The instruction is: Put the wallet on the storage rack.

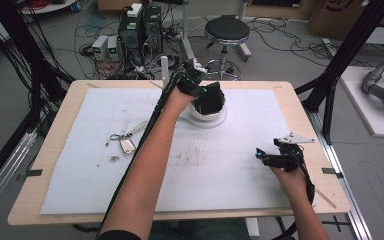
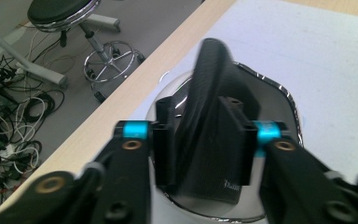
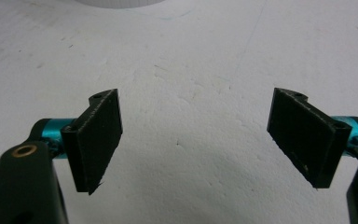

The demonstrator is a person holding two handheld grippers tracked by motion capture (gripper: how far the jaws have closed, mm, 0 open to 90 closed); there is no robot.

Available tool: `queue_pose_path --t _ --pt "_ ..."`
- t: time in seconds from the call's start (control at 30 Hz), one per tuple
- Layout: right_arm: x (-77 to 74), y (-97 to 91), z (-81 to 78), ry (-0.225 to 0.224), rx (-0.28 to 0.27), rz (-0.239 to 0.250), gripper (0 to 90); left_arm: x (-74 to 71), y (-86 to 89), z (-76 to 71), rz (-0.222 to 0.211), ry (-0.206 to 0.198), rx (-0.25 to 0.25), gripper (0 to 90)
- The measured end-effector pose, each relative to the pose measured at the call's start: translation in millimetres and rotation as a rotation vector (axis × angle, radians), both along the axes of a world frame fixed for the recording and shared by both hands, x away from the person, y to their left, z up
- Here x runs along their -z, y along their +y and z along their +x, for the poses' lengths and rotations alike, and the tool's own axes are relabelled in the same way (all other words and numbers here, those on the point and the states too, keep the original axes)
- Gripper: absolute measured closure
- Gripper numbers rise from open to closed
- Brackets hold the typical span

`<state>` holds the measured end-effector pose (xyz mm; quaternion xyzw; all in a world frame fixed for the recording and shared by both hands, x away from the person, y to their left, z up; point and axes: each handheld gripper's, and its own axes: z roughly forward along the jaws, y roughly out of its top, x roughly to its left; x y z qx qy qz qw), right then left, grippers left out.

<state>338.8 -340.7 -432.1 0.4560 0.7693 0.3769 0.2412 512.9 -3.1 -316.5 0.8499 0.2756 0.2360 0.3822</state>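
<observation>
Black textured wallet-like pouch (image 2: 209,140) stands on edge in a shallow white round dish with shiny rim (image 1: 220,120), far middle of the white foam mat (image 1: 80,170). Left gripper (image 2: 204,140) straddles the pouch, pads loose beside it. Right gripper (image 3: 209,140) spread wide over bare mat, near edge. Metal keyring (image 1: 125,140) lies left.

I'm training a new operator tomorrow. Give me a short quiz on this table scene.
1. True or false: the keys lie to the right of the white bowl.
2. Which tongs are at the black wallet in the bowl?
3. Between the jaws of the right tongs there is: A) nothing B) the wallet C) the keys.
Key: 1 false, they lie to its left; 2 the left tongs; 3 A.
</observation>
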Motion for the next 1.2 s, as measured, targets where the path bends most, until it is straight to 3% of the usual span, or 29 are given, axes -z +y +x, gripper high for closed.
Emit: queue_pose_path --t 0.17,0.2,0.5,0.7,0.77,0.83,0.93,1.2 --pt "0.0 1.0 0.1 0.004 -0.002 0.001 18.2 -6.4 1.5 -7.0 -0.019 -0.009 -0.006 48.5" --pt "0.2 1.1 0.3 0.003 -0.004 -0.001 18.2 -7.5 3.0 -11.1 -0.046 0.004 0.006 46.8" --pt "-1.5 6.9 0.4 -0.002 -0.01 0.008 18.2 -11.7 15.3 -28.8 -0.133 0.045 0.054 37.2" --pt "-2.1 9.4 0.9 -0.008 -0.016 0.0 18.2 -14.4 25.2 -51.6 -0.174 0.041 0.115 33.1" --pt "-2.5 8.0 0.2 -0.006 -0.008 0.01 18.2 -14.0 33.5 -61.8 -0.206 0.095 0.152 29.7" --pt "-2.3 7.0 0.5 -0.009 -0.005 0.008 18.2 -13.1 36.7 -66.5 -0.209 0.099 0.16 29.0" --pt "-1.4 7.8 2.3 -0.005 -0.01 0.007 18.2 -8.7 54.3 -83.4 -0.225 0.096 0.176 28.5" --pt "-2.2 17.4 3.6 0.001 -0.019 0.002 18.2 -1.5 92.9 -106.3 -0.259 0.067 0.152 27.2"
